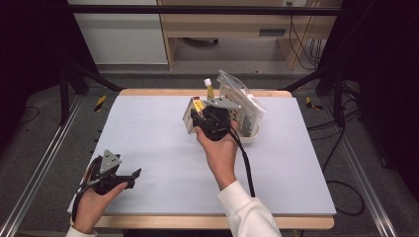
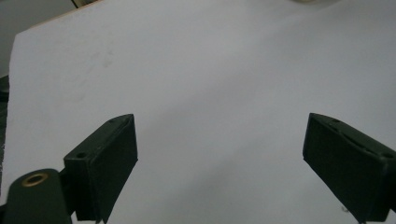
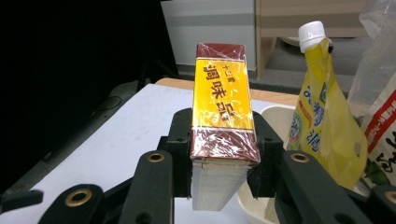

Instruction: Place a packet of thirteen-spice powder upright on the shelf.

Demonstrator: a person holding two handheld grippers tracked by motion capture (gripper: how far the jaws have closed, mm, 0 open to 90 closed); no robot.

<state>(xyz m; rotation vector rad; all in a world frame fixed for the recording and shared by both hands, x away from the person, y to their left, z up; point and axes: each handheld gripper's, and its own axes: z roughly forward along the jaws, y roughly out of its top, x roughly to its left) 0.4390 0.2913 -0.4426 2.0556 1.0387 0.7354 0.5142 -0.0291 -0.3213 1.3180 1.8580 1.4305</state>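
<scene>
Currently one wrapped box (image 3: 223,116) sits clamped in the right claw (image 3: 224,156); the left claw (image 2: 219,163) gapes empty

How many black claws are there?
2. The left claw hovers open near the table's front left corner; the right claw grips a yellow-and-red box by the tub.

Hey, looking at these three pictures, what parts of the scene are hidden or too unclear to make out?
- Box, right gripper view: its lower end is hidden between the right tool; in the high view that tool and the hand cover most of it.
- Yellow pouch, right gripper view: its base is hidden behind the tool arm; the print is too small to read.
- Bin, high view: the bag hides what is inside.
</scene>
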